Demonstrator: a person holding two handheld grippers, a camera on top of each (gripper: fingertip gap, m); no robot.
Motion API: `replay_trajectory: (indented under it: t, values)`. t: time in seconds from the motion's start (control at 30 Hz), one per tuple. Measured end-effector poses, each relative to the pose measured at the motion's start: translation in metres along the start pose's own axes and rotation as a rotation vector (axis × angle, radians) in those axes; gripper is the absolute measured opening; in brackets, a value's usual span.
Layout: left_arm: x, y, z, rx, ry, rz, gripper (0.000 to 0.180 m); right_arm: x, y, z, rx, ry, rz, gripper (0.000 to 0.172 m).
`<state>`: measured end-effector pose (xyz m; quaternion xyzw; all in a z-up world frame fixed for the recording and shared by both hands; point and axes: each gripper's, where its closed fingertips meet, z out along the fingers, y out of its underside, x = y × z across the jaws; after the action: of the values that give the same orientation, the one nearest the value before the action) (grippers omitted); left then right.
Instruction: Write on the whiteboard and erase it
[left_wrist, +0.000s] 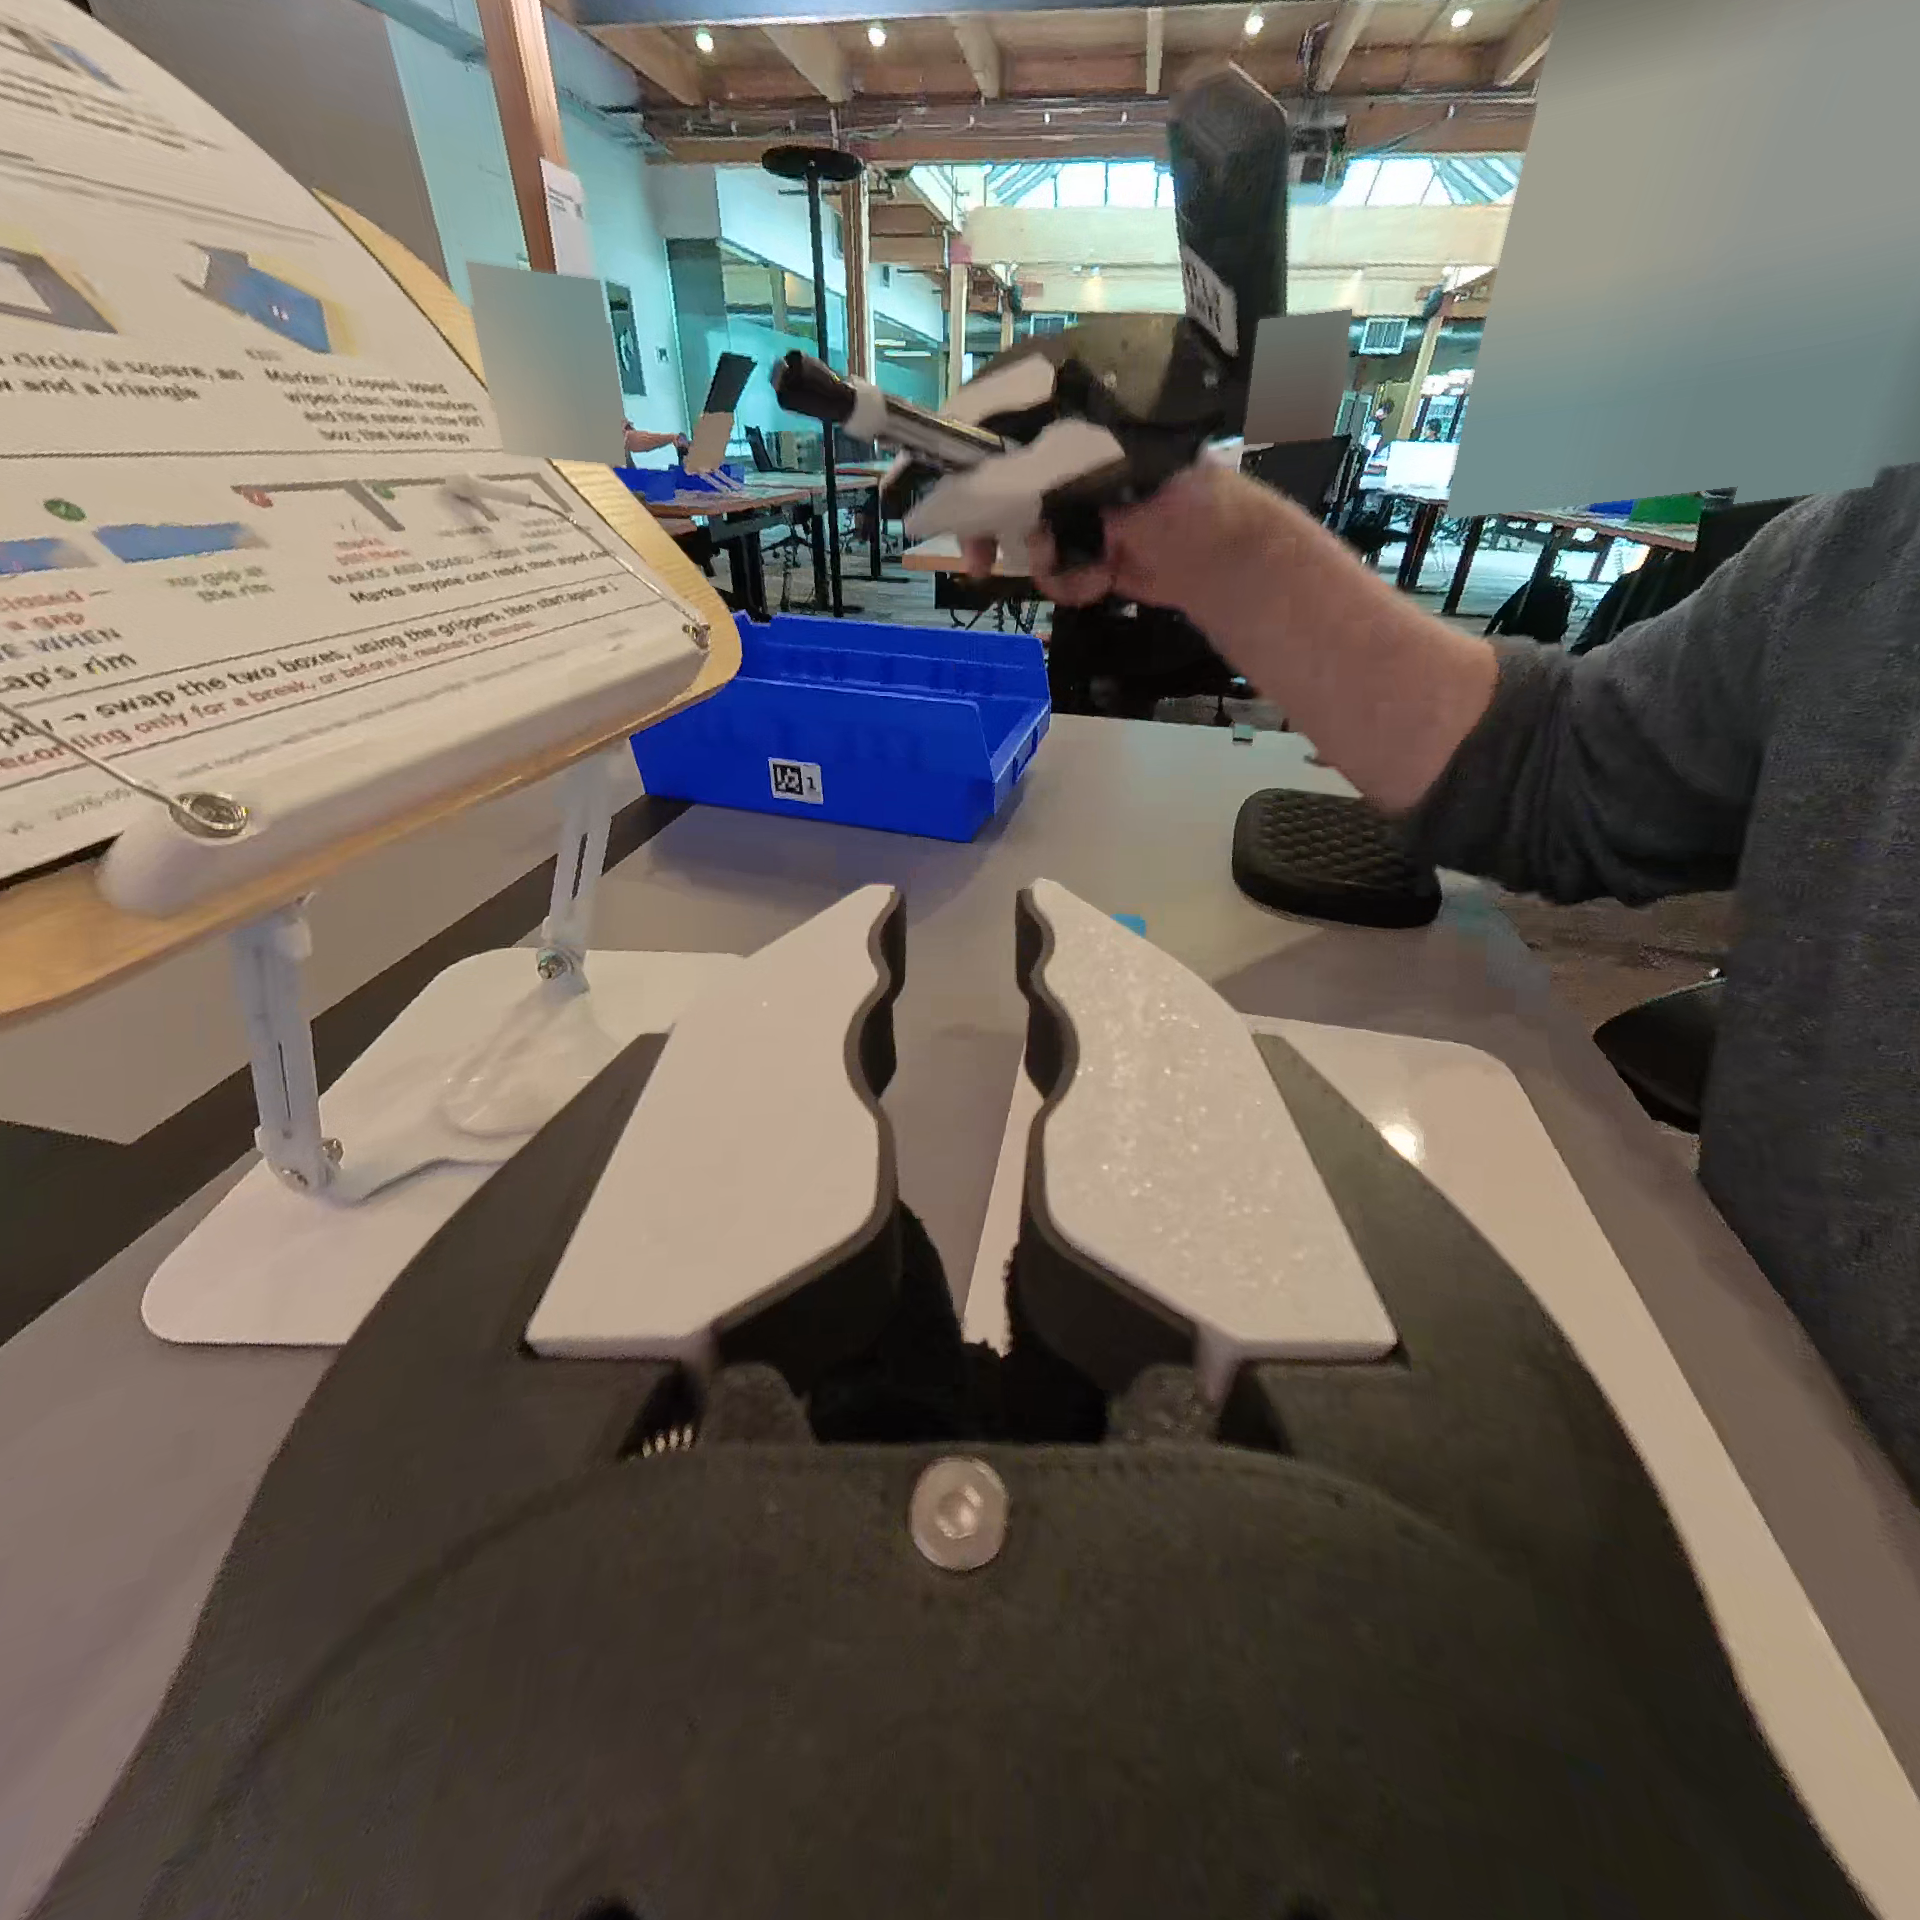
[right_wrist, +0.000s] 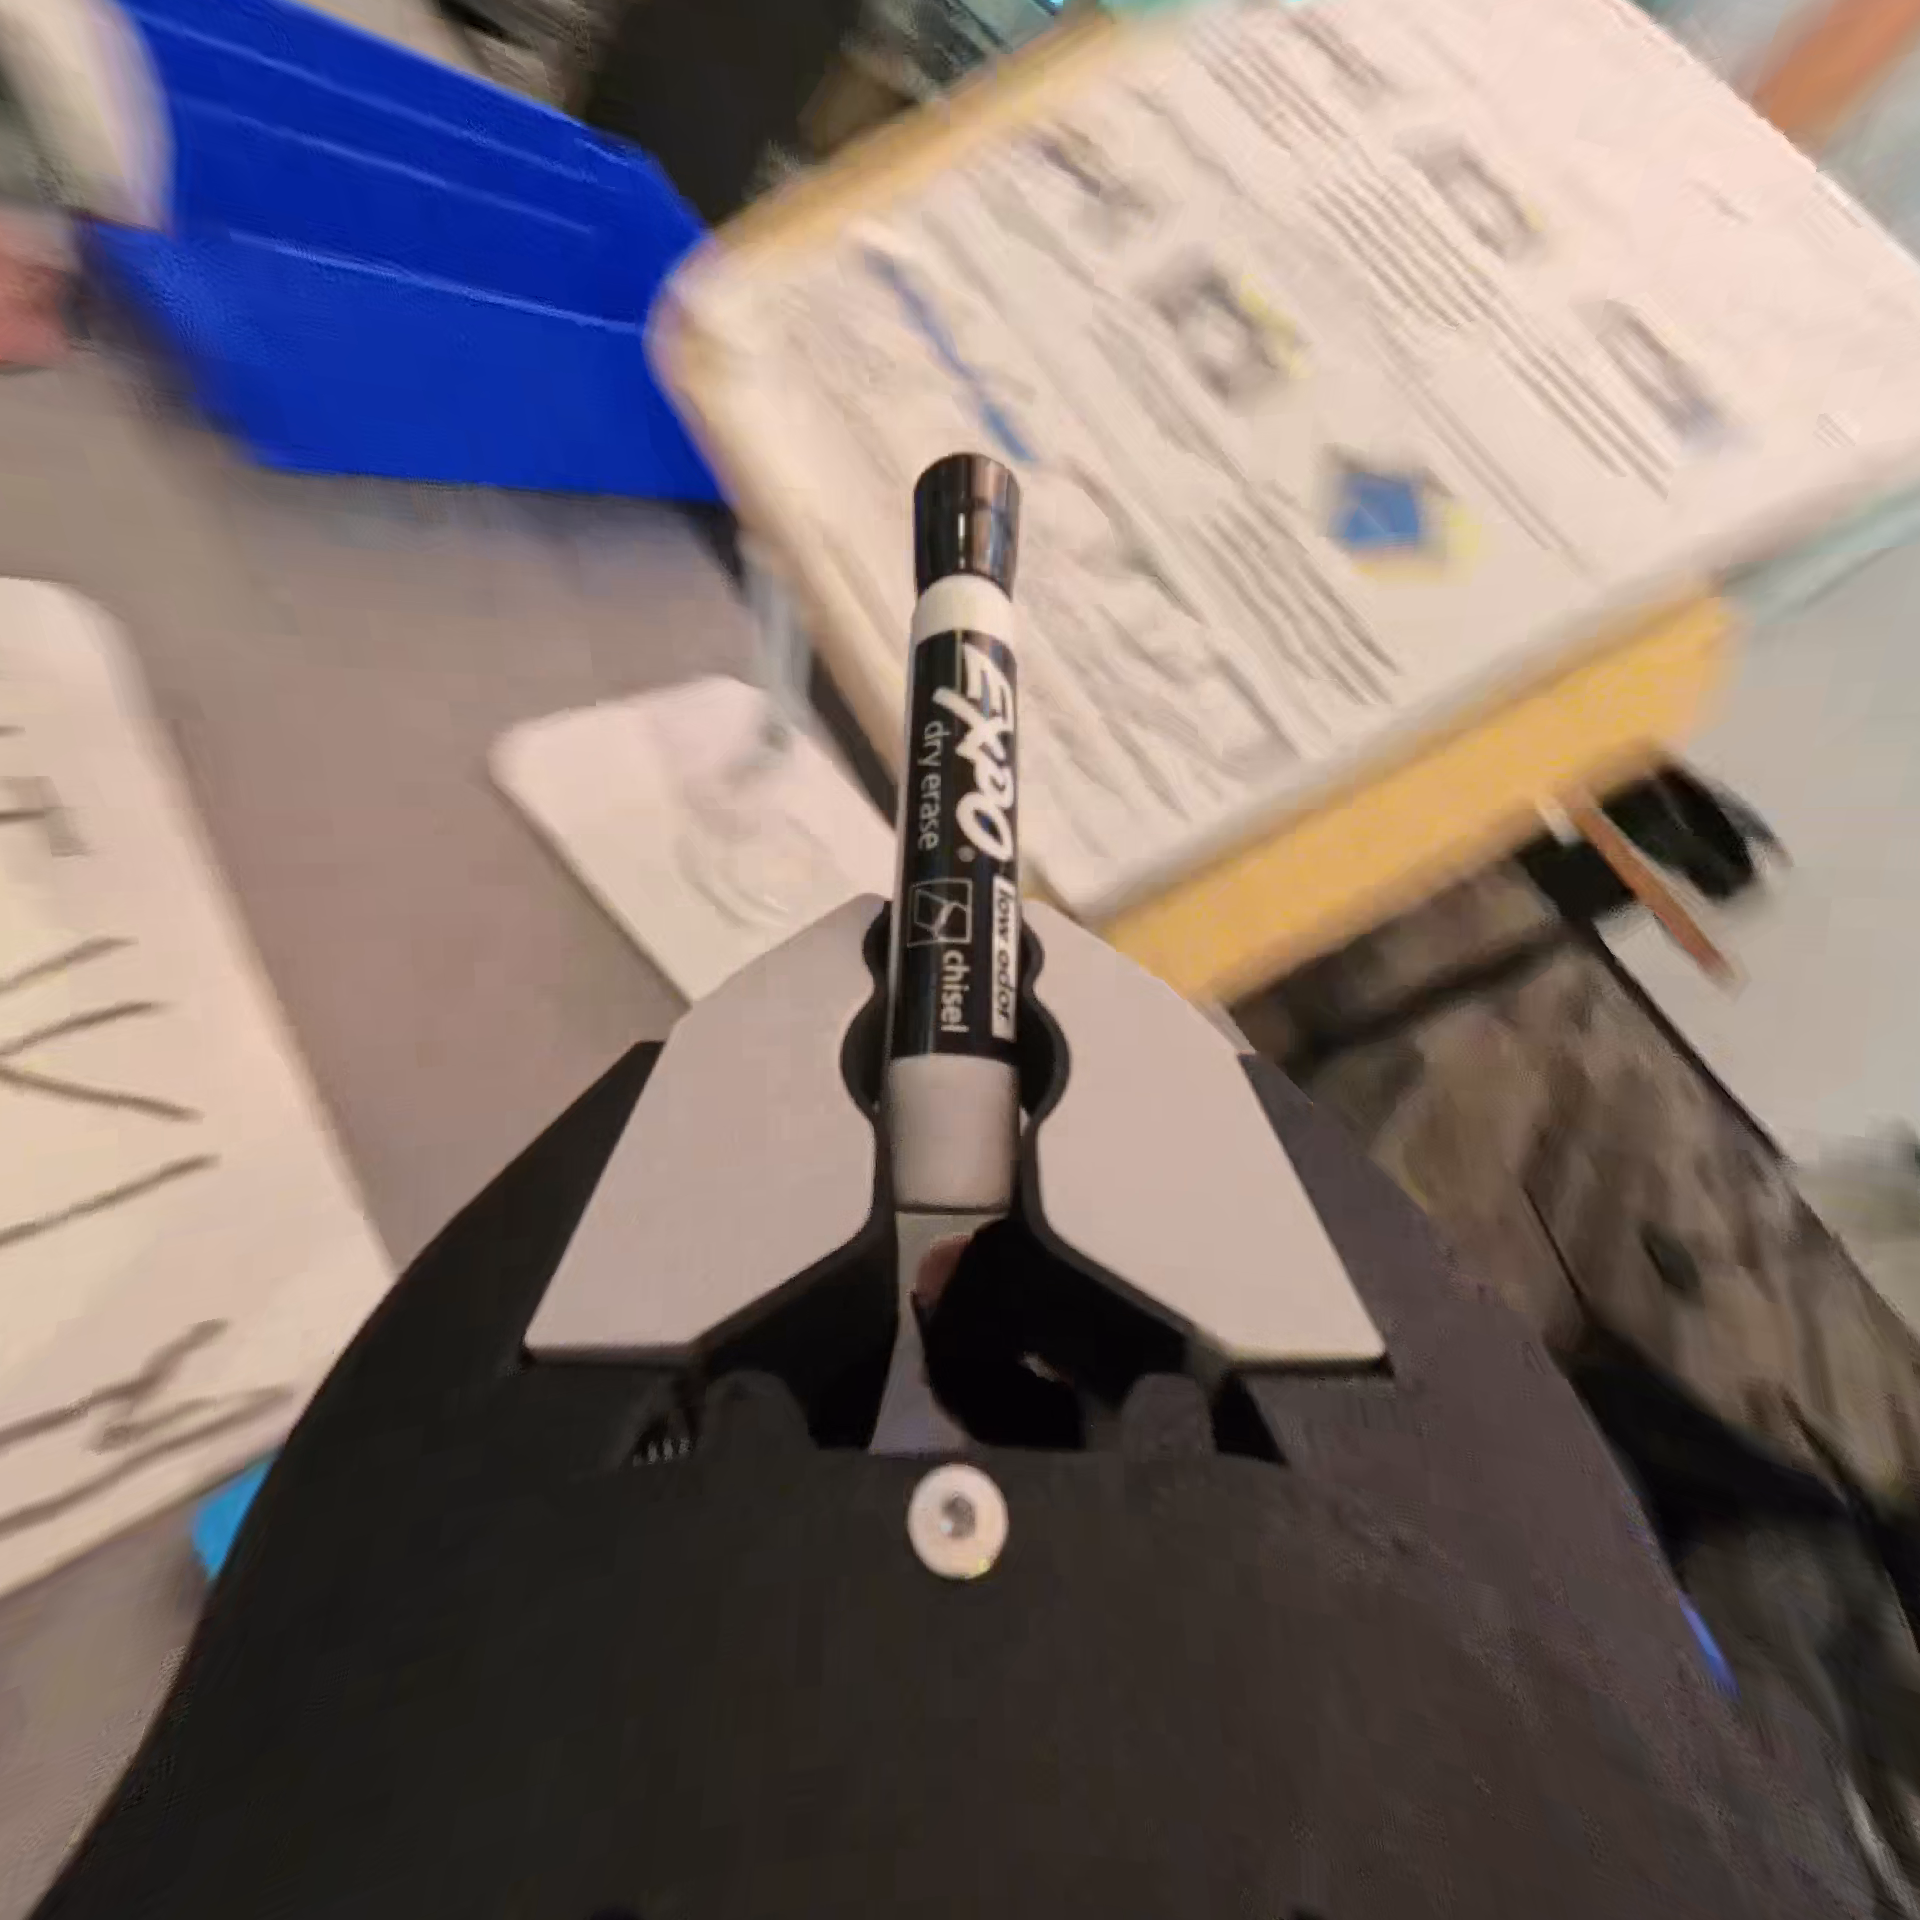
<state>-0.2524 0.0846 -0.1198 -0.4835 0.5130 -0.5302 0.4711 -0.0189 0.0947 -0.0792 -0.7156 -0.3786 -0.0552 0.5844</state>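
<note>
Black-and-white marker (right_wrist: 961, 790), blue bin (left_wrist: 842, 727), white whiteboard (right_wrist: 94, 1039) with dark strokes, black honeycomb-patterned pad (left_wrist: 1335, 857)

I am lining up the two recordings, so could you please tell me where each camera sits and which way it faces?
Left wrist view: sits on the left hand-held gripper, low over the grey table, facing the blue bin; its open, empty fingers show, plus the person's right hand and sleeve.
Right wrist view: sits on the right hand-held gripper, tilted down at the table; its fingers clamp a black marker.
Shared: the bin, the instruction stand, the whiteboard, the marker.
</note>
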Motion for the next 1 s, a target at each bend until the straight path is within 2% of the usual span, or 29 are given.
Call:
replay_trajectory:
  t: [0.1,0.2,0.27,0.37,0.5,0.6,0.67,0.73,0.8,0.87,0.93,1.0]
  values:
    - [-0.009,0.013,0.004,-0.044,-0.027,-0.015,0.018,0.084,0.073,-0.037,-0.304,0.24,0.081,0.02]
    - [-0.015,0.031,0.008,-0.111,-0.052,-0.022,0.017,0.131,0.16,-0.06,-0.615,0.362,0.139,0.021]
    - [-0.019,0.038,0.008,-0.151,-0.065,-0.022,0.017,0.131,0.213,-0.062,-0.801,0.309,0.209,0.021]
    - [-0.027,0.046,0.004,-0.192,-0.102,-0.028,0.017,0.113,0.265,-0.049,-0.959,0.203,0.262,0.021]
    - [-0.033,0.053,0.002,-0.213,-0.111,-0.056,0.017,0.087,0.301,-0.031,-1.061,0.089,0.284,0.022]
    - [-0.035,0.059,0.001,-0.245,-0.117,-0.057,0.018,0.077,0.304,-0.032,-1.077,0.046,0.282,0.053]
    - [-0.035,0.06,0.001,-0.261,-0.114,-0.054,0.018,0.087,0.297,-0.047,-1.086,0.111,0.23,0.065]
    - [-0.036,0.058,-0.001,-0.269,-0.119,-0.052,0.019,0.103,0.274,-0.064,-1.038,0.22,0.142,0.062]
    - [-0.036,0.056,-0.004,-0.289,-0.112,-0.049,0.019,0.098,0.237,-0.078,-0.947,0.23,0.07,0.061]
    - [-0.036,0.056,-0.008,-0.339,-0.103,-0.049,0.021,0.071,0.19,-0.08,-0.809,0.142,-0.02,0.062]
    - [-0.033,0.061,-0.014,-0.406,-0.081,-0.049,0.022,0.018,0.148,-0.074,-0.668,-0.053,-0.129,0.065]
    - [-0.028,0.07,-0.02,-0.476,-0.048,-0.057,0.023,-0.04,0.129,-0.068,-0.626,-0.252,-0.184,0.068]
